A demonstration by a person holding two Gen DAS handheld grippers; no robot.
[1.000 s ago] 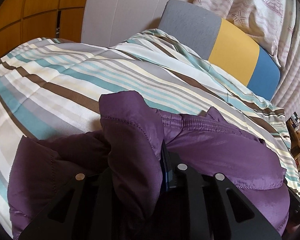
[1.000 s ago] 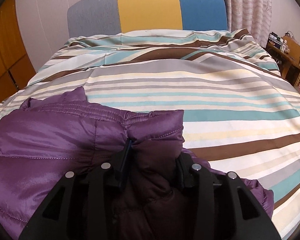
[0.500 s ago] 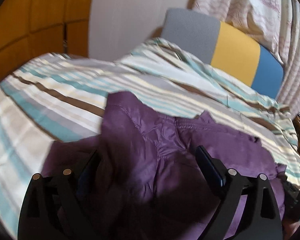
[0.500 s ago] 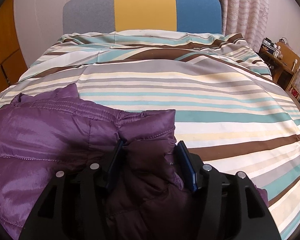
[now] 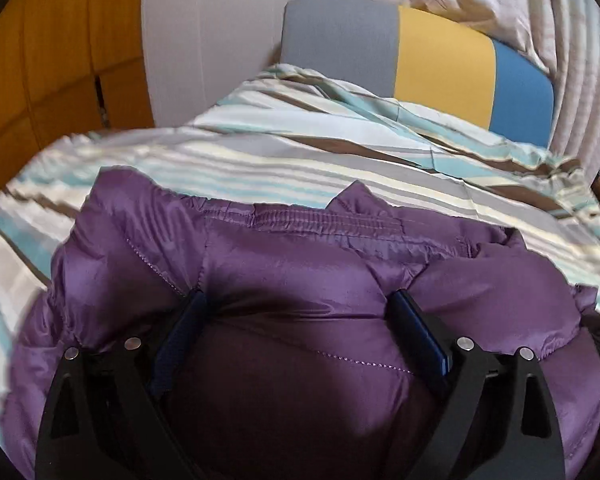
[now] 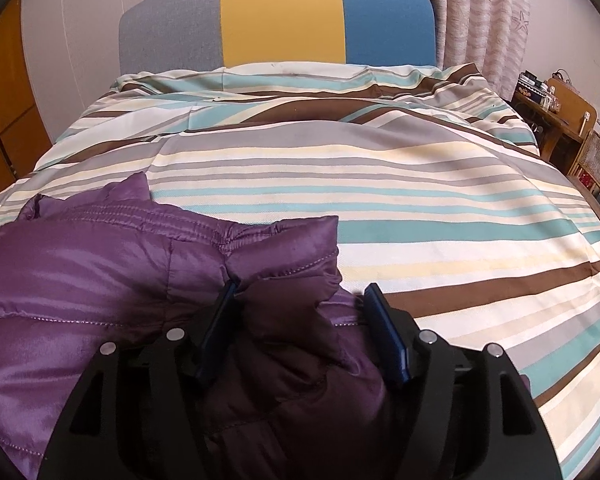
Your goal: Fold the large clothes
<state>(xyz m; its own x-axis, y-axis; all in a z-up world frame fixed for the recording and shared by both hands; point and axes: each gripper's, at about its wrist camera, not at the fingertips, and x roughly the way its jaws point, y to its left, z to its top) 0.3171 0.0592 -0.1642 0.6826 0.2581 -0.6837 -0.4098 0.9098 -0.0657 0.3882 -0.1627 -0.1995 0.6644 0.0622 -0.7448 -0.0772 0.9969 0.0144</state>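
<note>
Both tools have let go since a second ago: each was pinched on a fold of the purple jacket and now stands spread.

Left wrist view: the left tool (image 5: 296, 312) sits at the bottom of the frame with its jaws wide, and the jacket (image 5: 300, 264) bulges up between the fingers (image 5: 180, 332), pressing against them without being clamped. The jacket fills the lower half of the frame, its stitched hem running across the middle. Behind it the striped bedcover (image 5: 300, 160) crosses the frame, with the grey, yellow and blue headboard (image 5: 420, 52) at upper right, a curtain (image 5: 500, 0) above it and a wooden wardrobe (image 5: 52, 48) at upper left.

Right wrist view: the right tool (image 6: 300, 320) is at bottom centre, jaws apart, with a puffy corner of the jacket (image 6: 100, 272) lying loose between them. The jacket covers the lower left; the bedcover (image 6: 420, 184) spreads over the rest. The headboard (image 6: 280, 20) stands at top centre, and a wooden side table (image 6: 560, 112) sits at the right edge.
</note>
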